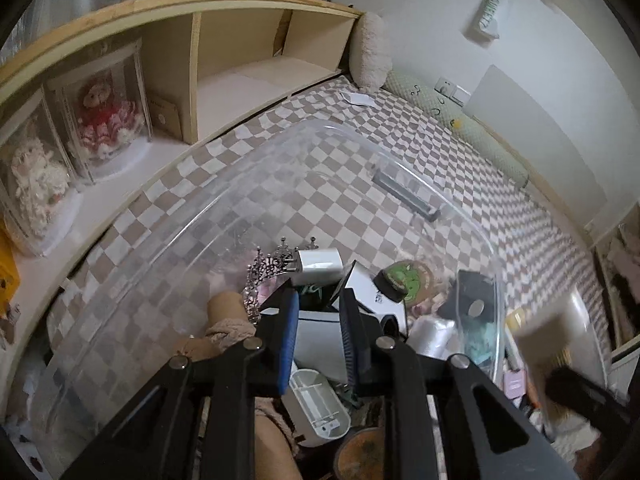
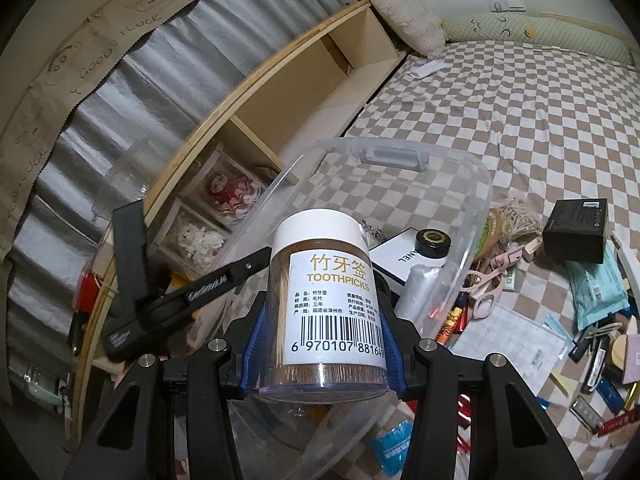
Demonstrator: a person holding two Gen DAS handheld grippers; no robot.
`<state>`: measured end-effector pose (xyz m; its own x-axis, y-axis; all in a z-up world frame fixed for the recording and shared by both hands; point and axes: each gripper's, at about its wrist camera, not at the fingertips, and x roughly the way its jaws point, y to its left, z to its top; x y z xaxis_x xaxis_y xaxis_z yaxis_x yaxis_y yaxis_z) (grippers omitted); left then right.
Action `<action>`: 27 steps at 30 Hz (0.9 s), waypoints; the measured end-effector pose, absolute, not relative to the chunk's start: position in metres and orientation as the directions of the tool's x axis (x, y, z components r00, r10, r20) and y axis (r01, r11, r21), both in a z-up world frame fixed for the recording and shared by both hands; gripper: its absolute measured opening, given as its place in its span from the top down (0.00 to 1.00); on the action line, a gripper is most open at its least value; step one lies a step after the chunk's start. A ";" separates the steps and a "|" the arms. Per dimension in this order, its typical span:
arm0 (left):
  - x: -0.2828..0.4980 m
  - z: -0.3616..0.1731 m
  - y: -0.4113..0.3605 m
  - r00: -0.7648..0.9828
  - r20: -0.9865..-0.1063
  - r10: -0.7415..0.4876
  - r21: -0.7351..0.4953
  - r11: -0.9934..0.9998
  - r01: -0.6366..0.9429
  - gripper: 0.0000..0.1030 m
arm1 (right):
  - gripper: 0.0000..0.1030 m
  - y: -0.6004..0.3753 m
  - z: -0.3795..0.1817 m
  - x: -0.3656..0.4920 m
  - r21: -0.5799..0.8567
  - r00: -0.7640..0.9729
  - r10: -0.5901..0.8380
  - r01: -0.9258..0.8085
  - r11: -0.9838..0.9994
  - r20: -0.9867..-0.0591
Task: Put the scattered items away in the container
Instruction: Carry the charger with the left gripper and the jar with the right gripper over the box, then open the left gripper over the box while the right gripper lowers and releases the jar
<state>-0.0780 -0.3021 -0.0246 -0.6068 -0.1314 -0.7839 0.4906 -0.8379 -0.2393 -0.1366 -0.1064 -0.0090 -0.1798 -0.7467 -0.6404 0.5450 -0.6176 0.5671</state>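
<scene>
**Two grippers at the clear bin**

One jar of toothpicks [image 2: 326, 308] sits clamped between the right gripper [image 2: 324, 344] and its blue pads — white lid up, hanging over the near rim of the clear container [image 2: 476, 216] on the checkered bed [image 2: 520, 100]. The left gripper [image 1: 318, 336] hovers inside the bin with nothing between its narrow fingers, just short of a white charger [image 1: 320, 266].
</scene>
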 end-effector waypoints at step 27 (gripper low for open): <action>-0.020 -0.010 -0.275 -0.639 -0.694 -0.333 -0.032 -0.872 0.489 0.21 | 0.51 -0.161 -0.046 -0.186 0.583 -0.167 -0.733 0.501 -0.639 -0.660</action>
